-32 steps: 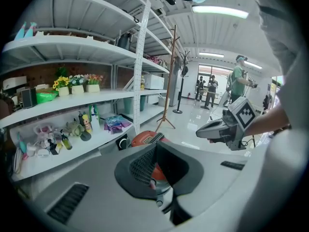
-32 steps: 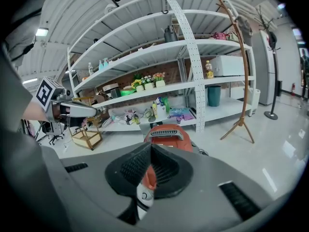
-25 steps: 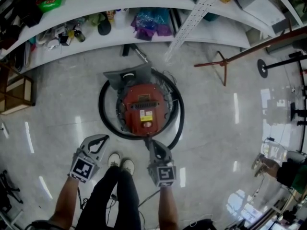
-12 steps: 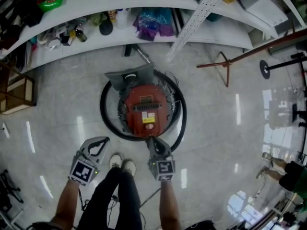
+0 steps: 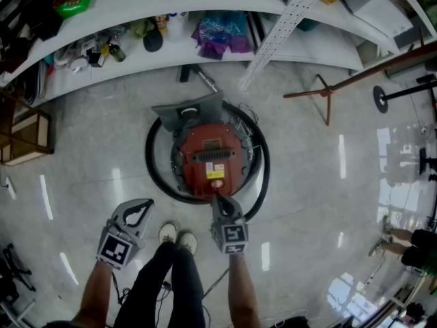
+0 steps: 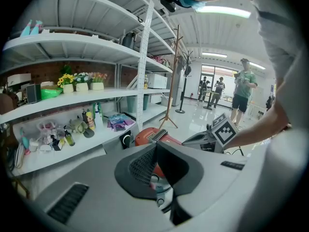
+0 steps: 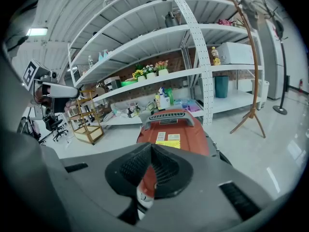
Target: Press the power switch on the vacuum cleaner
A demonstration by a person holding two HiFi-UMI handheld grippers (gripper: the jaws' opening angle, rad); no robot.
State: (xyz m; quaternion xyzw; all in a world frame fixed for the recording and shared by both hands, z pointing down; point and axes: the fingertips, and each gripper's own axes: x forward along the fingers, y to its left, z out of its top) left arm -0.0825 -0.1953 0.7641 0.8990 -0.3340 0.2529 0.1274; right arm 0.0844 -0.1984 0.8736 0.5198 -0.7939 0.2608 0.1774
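Observation:
The red canister vacuum cleaner [image 5: 208, 157] stands on the floor with its black hose [image 5: 151, 166] coiled round it and a grey floor head [image 5: 186, 109] at its far side. My right gripper [image 5: 218, 199] is shut, and its tip is over the vacuum's near edge, just below the yellow label [image 5: 216, 174]. In the right gripper view the vacuum [image 7: 175, 129] fills the space right behind the shut jaws. I cannot make out the switch itself. My left gripper [image 5: 145, 203] is shut on nothing, and hangs left of the vacuum, clear of the hose.
White shelving [image 5: 123, 60] with bottles and a purple bag [image 5: 217, 34] runs along the far side. A wooden coat stand [image 5: 326, 94] lies to the right and a small wooden rack [image 5: 24, 135] to the left. The person's shoes [image 5: 176, 236] are between the grippers.
My right gripper has moved forward until its tip reaches the vacuum's near edge. The left gripper has stayed about where it was.

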